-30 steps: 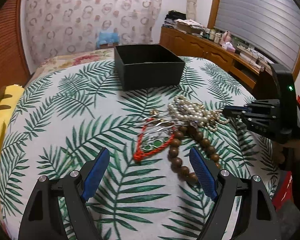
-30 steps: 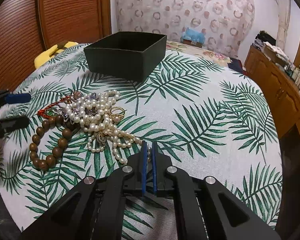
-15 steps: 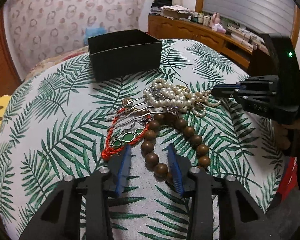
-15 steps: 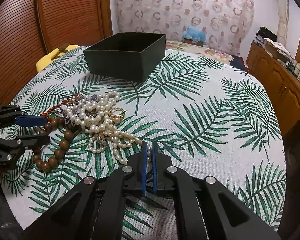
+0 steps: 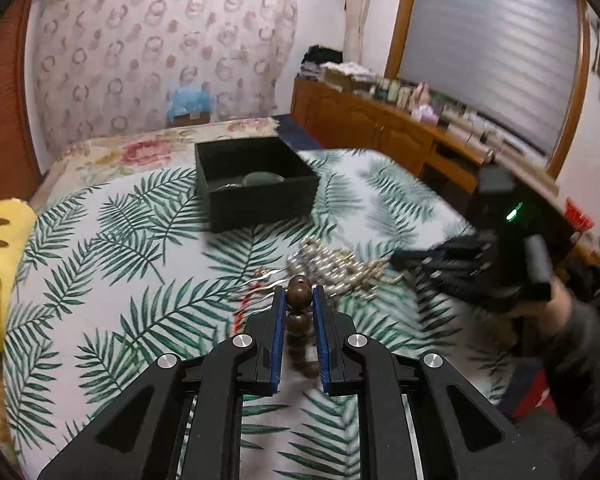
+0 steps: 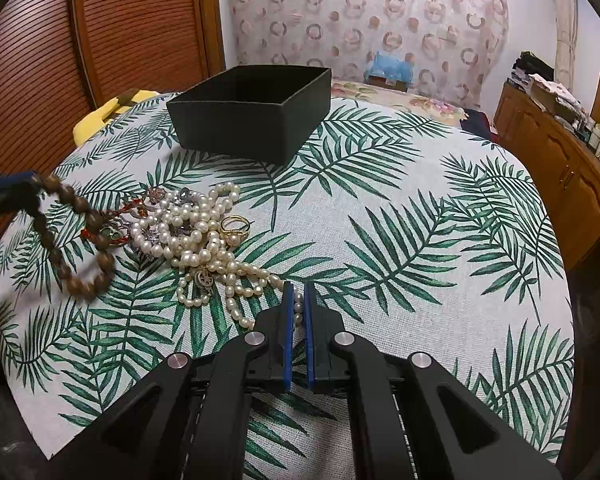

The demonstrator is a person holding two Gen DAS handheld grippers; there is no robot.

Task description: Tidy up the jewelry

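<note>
A: Your left gripper [image 5: 296, 305] — jaws clamped on the brown wooden bead bracelet [image 6: 70, 240], which hangs lifted off the palm-leaf tablecloth [image 6: 400, 216].

B: And your right gripper [image 6: 297, 307]?

A: Closed on a strand of the white pearl necklace [image 6: 204, 240] — the heap is on the cloth beside a gold ring [image 6: 235, 225], with the open black square box [image 6: 252, 110] behind it.

Left hand-held gripper [image 5: 296, 300] pinches a brown bead bracelet [image 5: 299, 295], w/ black box [image 5: 260, 196] behind on leafy worktop [image 5: 140, 248].
</note>
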